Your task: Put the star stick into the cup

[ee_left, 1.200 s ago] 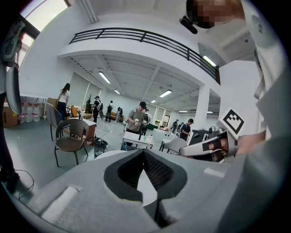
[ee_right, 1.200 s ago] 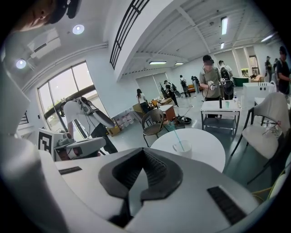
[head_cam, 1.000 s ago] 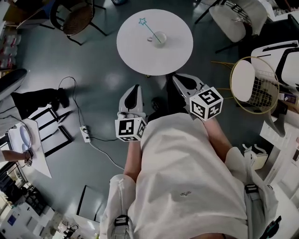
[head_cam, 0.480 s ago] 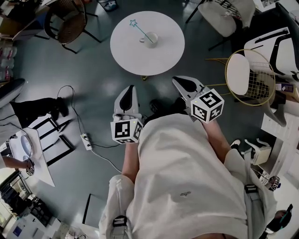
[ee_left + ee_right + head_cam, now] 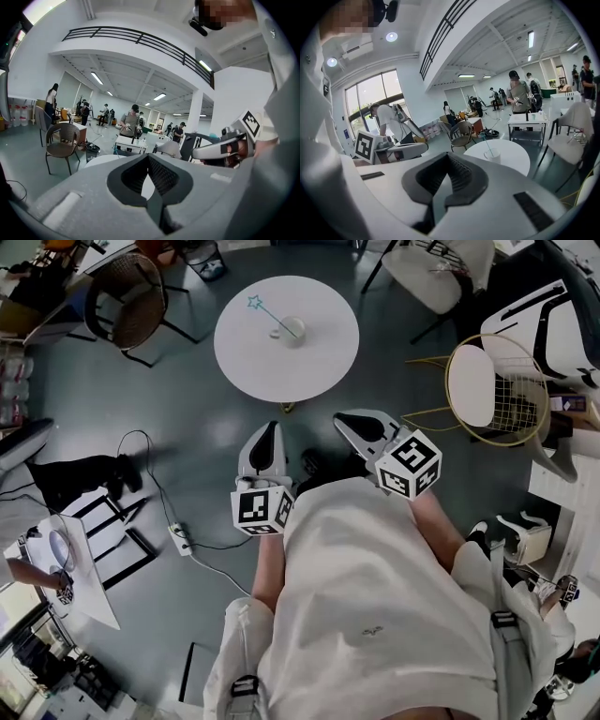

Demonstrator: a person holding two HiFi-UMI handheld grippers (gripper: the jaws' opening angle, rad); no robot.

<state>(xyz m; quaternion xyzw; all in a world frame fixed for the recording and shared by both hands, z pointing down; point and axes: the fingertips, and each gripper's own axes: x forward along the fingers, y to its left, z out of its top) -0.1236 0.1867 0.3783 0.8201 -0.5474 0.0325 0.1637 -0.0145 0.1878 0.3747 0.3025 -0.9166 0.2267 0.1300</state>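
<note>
White table bears cup, star stick standing in it; left claw and right claw closed on nothing.

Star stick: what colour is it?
The star stick is teal-blue, star tip included. It shows best in the head view, against the white round table.

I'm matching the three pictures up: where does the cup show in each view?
Head view: cup at top centre, on the round white table.
Left gripper view: cup not made out; table's edge shows left of centre.
Right gripper view: right of centre, on that table.
Shared landmark: the table.
</note>
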